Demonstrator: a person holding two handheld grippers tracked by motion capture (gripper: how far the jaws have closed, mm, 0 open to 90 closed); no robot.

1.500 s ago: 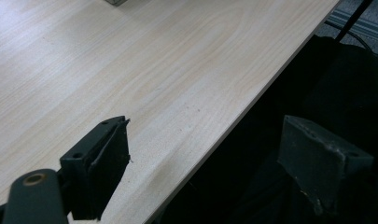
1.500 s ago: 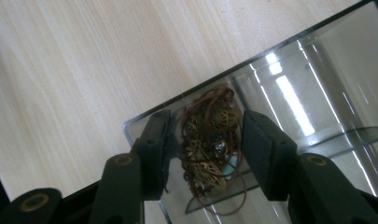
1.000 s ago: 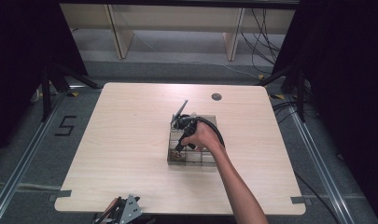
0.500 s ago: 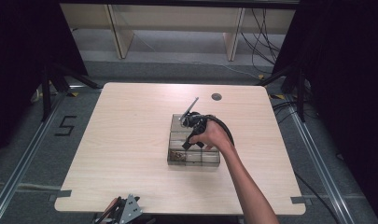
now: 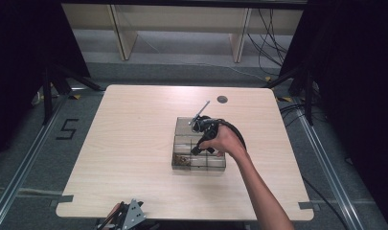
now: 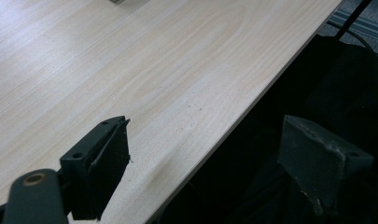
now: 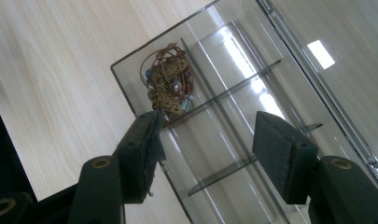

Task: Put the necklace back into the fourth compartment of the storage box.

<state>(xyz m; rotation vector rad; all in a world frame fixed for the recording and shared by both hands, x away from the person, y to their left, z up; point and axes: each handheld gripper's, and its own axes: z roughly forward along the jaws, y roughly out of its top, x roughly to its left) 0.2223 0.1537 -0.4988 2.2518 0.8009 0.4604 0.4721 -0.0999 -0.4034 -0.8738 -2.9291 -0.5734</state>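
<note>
High view, from above the person's side: a pale wood-grain bench [image 5: 134,143] carries a clear plastic organiser box with thin dividers [image 5: 182,125] near its middle. The person's right hand [image 5: 227,141] holds the right gripper [image 5: 197,148] over the box, a black cable looping behind it. Compared with a second ago, that hand sits slightly further toward the box's right side. In the right gripper view, the two black padded fingers [image 7: 142,151] stand moderately apart with nothing between them; they have just been opening. Beyond them, in the corner compartment, lies a tangled bundle of brown cord and gold filigree jewellery with small blue beads [image 7: 167,84], resting on the box floor against a divider and clear of both fingers. In the high view this bundle [image 5: 182,158] sits in the box's near-left corner cell. This suggests the jewellery has been let go into its compartment and this placing step is likely finished. The left gripper [image 5: 127,218] waits at the bench's near edge; in the left gripper view its fingers [image 6: 105,158] are wide apart and empty, hanging over the bench edge.
</note>
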